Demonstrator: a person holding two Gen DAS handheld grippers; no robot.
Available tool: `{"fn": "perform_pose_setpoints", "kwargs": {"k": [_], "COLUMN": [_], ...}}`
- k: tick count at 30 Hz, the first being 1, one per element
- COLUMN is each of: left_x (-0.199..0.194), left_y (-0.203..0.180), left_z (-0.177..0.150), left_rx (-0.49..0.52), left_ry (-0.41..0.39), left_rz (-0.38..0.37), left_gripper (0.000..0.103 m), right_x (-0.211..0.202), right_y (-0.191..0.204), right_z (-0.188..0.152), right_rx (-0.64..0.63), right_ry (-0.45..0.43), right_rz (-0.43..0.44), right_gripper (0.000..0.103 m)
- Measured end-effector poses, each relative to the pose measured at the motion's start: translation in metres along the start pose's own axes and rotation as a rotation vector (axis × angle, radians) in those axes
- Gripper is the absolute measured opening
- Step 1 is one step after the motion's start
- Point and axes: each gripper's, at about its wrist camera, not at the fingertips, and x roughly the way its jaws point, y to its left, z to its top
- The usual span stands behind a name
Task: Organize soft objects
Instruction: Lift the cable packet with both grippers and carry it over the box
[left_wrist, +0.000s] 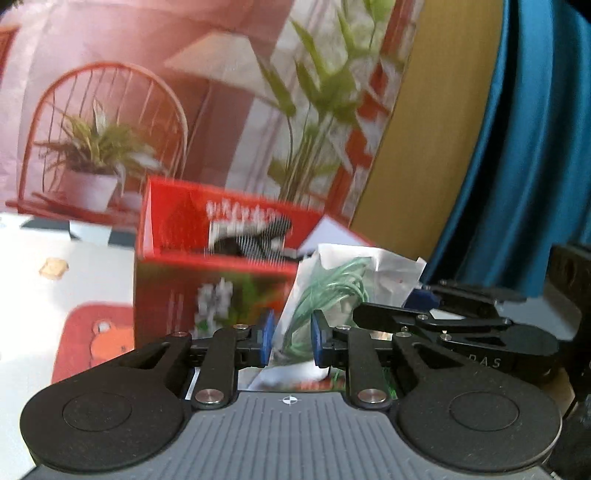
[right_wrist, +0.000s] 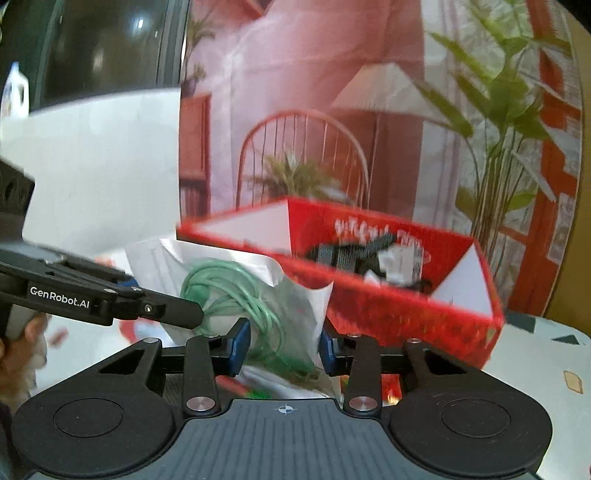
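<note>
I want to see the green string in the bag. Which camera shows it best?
The right wrist view: the green cord loops wide and plain inside the clear bag. The left wrist view shows less of the green cord, blurred, with part hidden behind the left gripper.

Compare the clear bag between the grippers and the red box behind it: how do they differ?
The clear bag is soft, crinkled and see-through, showing a green coiled cord; the red box is rigid, opaque and printed. The bag is closed round its contents; the box is open-topped, with striped fabric inside. Both hold soft items.
</note>
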Motion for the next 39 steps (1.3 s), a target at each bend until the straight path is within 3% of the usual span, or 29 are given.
{"fn": "perform_pose_setpoints", "kwargs": {"k": [9, 13, 15, 20, 27, 34, 39], "left_x": [-0.007, 0.01, 0.025, 0.067, 0.106, 0.114, 0.107], "left_y": [-0.01, -0.003, 0.003, 0.027, 0.043, 0.046, 0.042], "left_z": [0.053, 0.077, 0.086, 0.094, 0.079, 0.071, 0.074], "left_rx": [0.019, 0.02, 0.016, -0.063, -0.121, -0.09, -0.065], "left_ry": [-0.123, -0.125, -0.089, 0.065, 0.246, 0.282, 0.24], "left_rz": [0.011, 0.029, 0.045, 0.068, 0.102, 0.122, 0.129], "left_gripper": [0.022, 0.022, 0.022, 0.022, 0.022, 0.027, 0.047], "right_x": [-0.005, 0.007, 0.021, 0.064, 0.111, 0.131, 0.135], "right_y": [-0.013, -0.019, -0.025, -0.039, -0.061, -0.072, -0.069], "right_z": [0.054, 0.079, 0.088, 0.093, 0.073, 0.05, 0.048], "right_rx": [0.066, 0.073, 0.09, 0.141, 0.322, 0.477, 0.465], "right_ry": [-0.118, -0.14, -0.13, -0.021, 0.201, 0.343, 0.348], "right_rz": [0.016, -0.004, -0.022, -0.055, -0.074, -0.078, -0.106], "right_gripper": [0.031, 0.031, 0.031, 0.031, 0.031, 0.031, 0.032]}}
